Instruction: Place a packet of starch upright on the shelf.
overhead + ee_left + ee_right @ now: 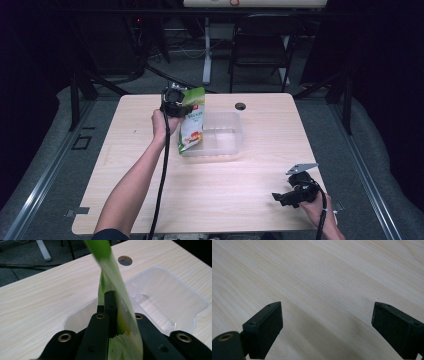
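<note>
Nearest the person, the right claw [291, 196] hovers low over the near right corner of the pale wood-grain bench [250, 190]; its own view shows its two black jaws spread wide with only bare wood between them, so it holds nothing.

Farther out, at the left of centre, the left claw [176, 104] is clamped on a green and white printed plastic pouch [192, 125]; in the left gripper view the jaws stand pressed together on the pouch [117, 290], which rises thin and edge-on between them, its green top blurred. The pouch hangs roughly upright, its lower end at the near left edge of a clear shallow plastic tray [231, 145] lying at the middle of the bench; whether it touches the tray floor I cannot tell.

The pouch looks light and soft; the film bends and twists in the grip, so it will likely sag or swing if carried fast; glossy film may slip. The flat sealed upper band, where the claw now bites, seems the soundest hold; the filled belly would only squash.

Beyond the tray a small round dark hole [240, 106] is set near the far edge.
</note>
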